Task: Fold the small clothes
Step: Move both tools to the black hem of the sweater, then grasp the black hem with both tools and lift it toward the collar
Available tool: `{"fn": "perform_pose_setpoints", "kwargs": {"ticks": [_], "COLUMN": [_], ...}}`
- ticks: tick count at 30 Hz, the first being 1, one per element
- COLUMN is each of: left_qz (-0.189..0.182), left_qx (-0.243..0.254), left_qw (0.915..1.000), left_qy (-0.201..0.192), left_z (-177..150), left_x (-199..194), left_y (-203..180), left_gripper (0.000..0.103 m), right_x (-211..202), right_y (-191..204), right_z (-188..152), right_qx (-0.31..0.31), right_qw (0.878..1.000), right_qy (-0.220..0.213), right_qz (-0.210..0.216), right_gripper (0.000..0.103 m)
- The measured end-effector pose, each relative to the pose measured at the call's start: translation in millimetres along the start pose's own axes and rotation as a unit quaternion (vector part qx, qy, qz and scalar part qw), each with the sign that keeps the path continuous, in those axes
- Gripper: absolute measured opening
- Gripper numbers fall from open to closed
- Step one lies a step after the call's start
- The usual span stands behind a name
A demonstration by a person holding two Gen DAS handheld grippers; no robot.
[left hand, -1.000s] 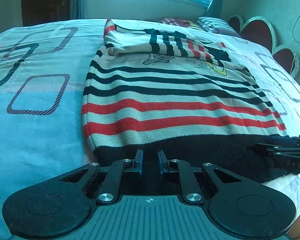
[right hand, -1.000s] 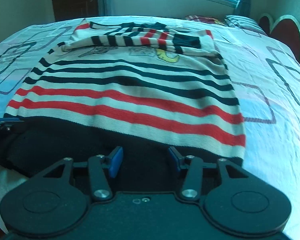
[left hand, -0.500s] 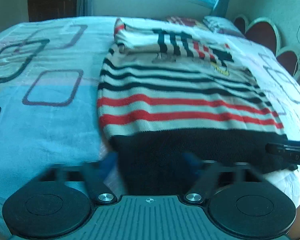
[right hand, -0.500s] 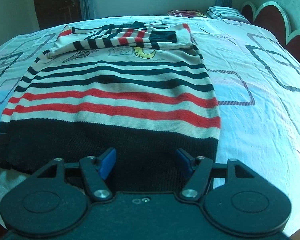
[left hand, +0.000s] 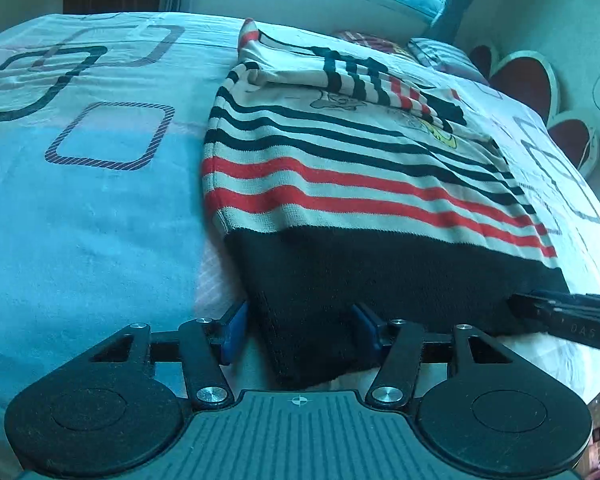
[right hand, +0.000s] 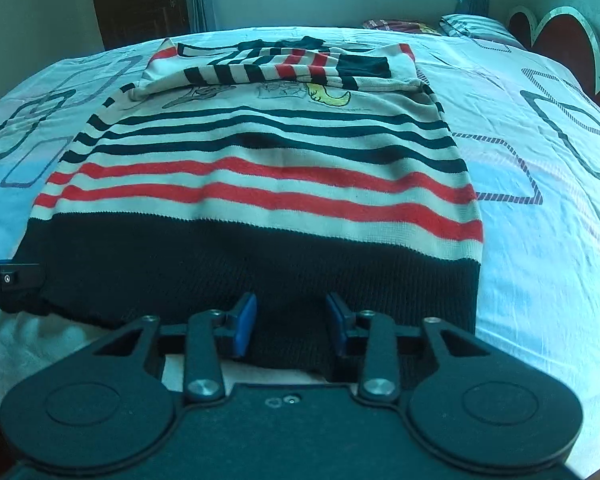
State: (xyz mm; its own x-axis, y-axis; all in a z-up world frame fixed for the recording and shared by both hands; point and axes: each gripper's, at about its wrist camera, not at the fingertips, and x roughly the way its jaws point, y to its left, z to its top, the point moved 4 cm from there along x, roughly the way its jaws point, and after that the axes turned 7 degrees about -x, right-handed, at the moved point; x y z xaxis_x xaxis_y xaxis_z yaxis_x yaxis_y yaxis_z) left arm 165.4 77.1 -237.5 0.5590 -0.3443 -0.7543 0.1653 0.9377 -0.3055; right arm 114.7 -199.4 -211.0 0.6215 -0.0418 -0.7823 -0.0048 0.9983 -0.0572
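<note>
A small knitted sweater with black and red stripes and a black hem band lies flat on the bed; it also shows in the right wrist view. Its sleeves are folded across the chest at the far end. My left gripper is open, jaws on either side of the hem's near left corner. My right gripper is open over the black hem near its right corner. The right gripper shows at the right edge of the left wrist view; the left gripper shows at the left edge of the right wrist view.
The bed sheet is light blue and white with rounded-square patterns. Pillows lie at the far end by a red scalloped headboard. A window and curtains stand behind. The bed's near edge runs just under the grippers.
My left gripper opened from nearly shut and shifted left to the hem's left corner. My right gripper stayed open over the hem. The sweater lies as before.
</note>
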Motion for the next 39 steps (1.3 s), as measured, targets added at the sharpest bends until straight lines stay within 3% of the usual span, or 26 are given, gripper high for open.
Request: {"fn": "perform_pose_setpoints", "kwargs": {"ticks": [3, 10, 17, 20, 22, 24, 27, 29, 30, 31, 34, 35, 38, 39], "left_qz": [-0.014, -0.050, -0.071, -0.069, -0.074, -0.075, -0.076, -0.079, -0.082, -0.085, -0.091, -0.088, -0.079, -0.076], "left_qx": [-0.010, -0.039, -0.035, -0.027, -0.037, -0.040, -0.024, -0.025, -0.025, -0.026, -0.009, 0.001, 0.012, 0.010], "left_qw": [0.9998, 0.9978, 0.9965, 0.9969, 0.9960, 0.9956, 0.9961, 0.9961, 0.9959, 0.9957, 0.9958, 0.9961, 0.9966, 0.9966], "left_qy": [0.007, 0.020, 0.024, 0.029, 0.034, 0.039, 0.038, 0.033, 0.030, 0.026, 0.011, 0.011, 0.024, 0.030], "left_z": [-1.1, -0.2, 3.1, 5.6, 8.1, 9.2, 10.7, 12.8, 14.5, 16.5, 25.6, 27.4, 25.4, 22.3], "left_x": [-0.9, -1.0, 6.9, 12.5, 15.5, 16.3, 15.0, 13.2, 12.0, 10.5, 5.5, 6.0, 11.3, 14.2], "left_y": [-0.7, 1.4, -6.0, -8.1, -4.3, -4.1, -7.8, -8.8, -9.6, -11.0, -18.8, -21.1, -21.2, -19.3], "left_gripper": [0.057, 0.057, 0.057, 0.025, 0.024, 0.024, 0.013, 0.012, 0.012, 0.012, 0.012, 0.012, 0.012, 0.012], "right_x": [-11.1, -17.2, -12.2, -11.8, -11.6, -10.5, -10.0, -11.7, -13.0, -14.8, -19.3, -21.1, -22.4, -20.6], "right_y": [-9.2, -65.3, -67.6, -70.8, -78.8, -79.0, -71.2, -72.4, -74.7, -77.4, -79.7, -80.2, -85.6, -85.6], "right_z": [-0.2, -15.1, -21.4, -20.3, -20.7, -19.9, -17.2, -17.2, -16.7, -16.0, -12.7, -12.2, -17.6, -20.6], "right_qx": [0.015, 0.099, 0.120, 0.112, 0.114, 0.101, 0.067, 0.068, 0.073, 0.083, 0.085, 0.076, 0.076, 0.078], "right_qw": [1.000, 0.993, 0.992, 0.993, 0.993, 0.994, 0.997, 0.997, 0.997, 0.996, 0.996, 0.997, 0.996, 0.996], "right_qy": [-0.018, -0.010, 0.008, 0.016, 0.017, 0.024, 0.037, 0.037, 0.036, 0.032, 0.030, 0.032, 0.039, 0.042], "right_qz": [-0.017, -0.064, -0.033, -0.030, -0.029, -0.014, -0.011, -0.009, -0.006, 0.003, 0.010, -0.002, -0.012, -0.003], "right_gripper": [0.030, 0.035, 0.042, 0.037, 0.033, 0.037, 0.040, 0.033, 0.020, 0.015, 0.011, 0.012, 0.057, 0.066]}}
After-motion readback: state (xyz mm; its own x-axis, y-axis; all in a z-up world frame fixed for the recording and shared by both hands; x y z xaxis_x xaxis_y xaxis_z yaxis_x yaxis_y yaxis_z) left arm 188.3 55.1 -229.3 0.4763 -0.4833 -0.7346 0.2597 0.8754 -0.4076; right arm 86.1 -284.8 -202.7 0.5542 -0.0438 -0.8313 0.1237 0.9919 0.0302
